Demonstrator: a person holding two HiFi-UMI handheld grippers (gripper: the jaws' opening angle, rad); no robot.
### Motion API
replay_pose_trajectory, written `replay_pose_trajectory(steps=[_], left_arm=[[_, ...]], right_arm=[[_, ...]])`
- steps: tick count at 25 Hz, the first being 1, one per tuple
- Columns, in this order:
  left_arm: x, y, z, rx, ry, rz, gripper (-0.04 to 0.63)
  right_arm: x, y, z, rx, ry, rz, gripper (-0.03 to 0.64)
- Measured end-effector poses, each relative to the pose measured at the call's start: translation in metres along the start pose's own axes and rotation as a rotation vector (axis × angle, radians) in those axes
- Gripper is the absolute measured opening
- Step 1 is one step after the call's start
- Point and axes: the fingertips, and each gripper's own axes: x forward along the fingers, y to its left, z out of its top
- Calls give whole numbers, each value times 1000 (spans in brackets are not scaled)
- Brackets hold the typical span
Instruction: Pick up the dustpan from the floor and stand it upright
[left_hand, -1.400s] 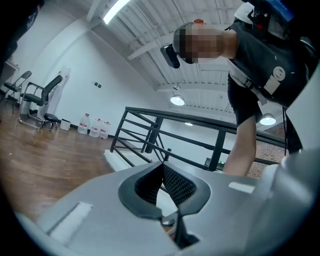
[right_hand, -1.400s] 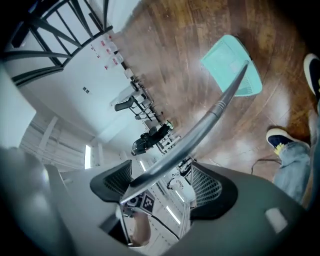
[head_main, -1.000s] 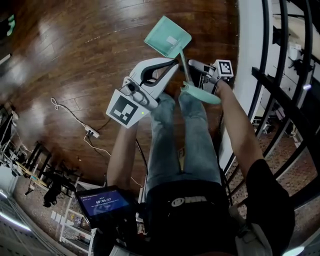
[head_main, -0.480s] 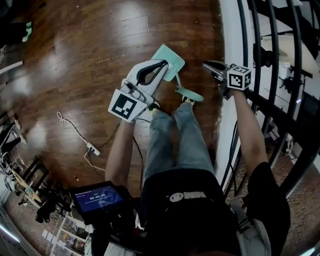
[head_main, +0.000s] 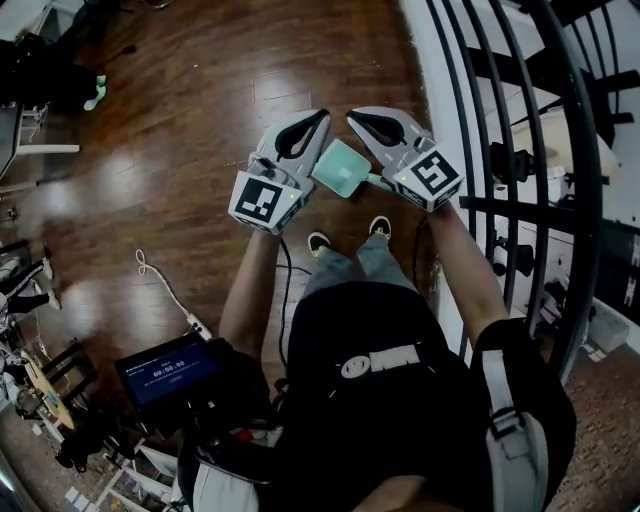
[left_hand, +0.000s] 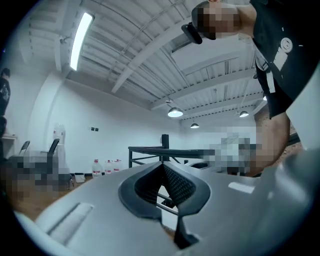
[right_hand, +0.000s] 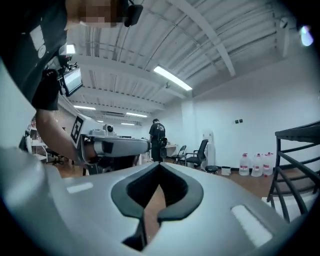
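Head view: dustpan (head_main: 343, 168), mint green, sits over the wood floor (head_main: 190, 110) at 12 o'clock of the person's shoes (head_main: 318, 242), free of both grippers. I cannot tell its tilt from this steep angle.

Left gripper (head_main: 322, 116) (left_hand: 162, 165) is at the dustpan's 9 o'clock, jaws pressed together, nothing between them.

Right gripper (head_main: 352, 114) (right_hand: 159, 166) is at the dustpan's 2 o'clock, jaws closing, tips meeting, nothing between them. The handle end is hidden under its body.
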Motion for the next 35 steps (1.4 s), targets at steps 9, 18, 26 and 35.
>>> replay_pose_trajectory(steps=[9, 18, 26, 35], left_arm=[[-56, -29, -6, -20, -1, 59, 18], [-28, -45, 4, -17, -42, 42, 18], [-35, -44, -1, -32, -112, 8, 18], [-33, -37, 24, -6, -35, 67, 18]], right_arm=[[-17, 66, -1, 40, -47, -7, 2], [-50, 43, 24, 34, -22, -55, 0], [-35, 54, 0, -27, -20, -21, 0], [-24, 49, 31, -27, -44, 12, 0]])
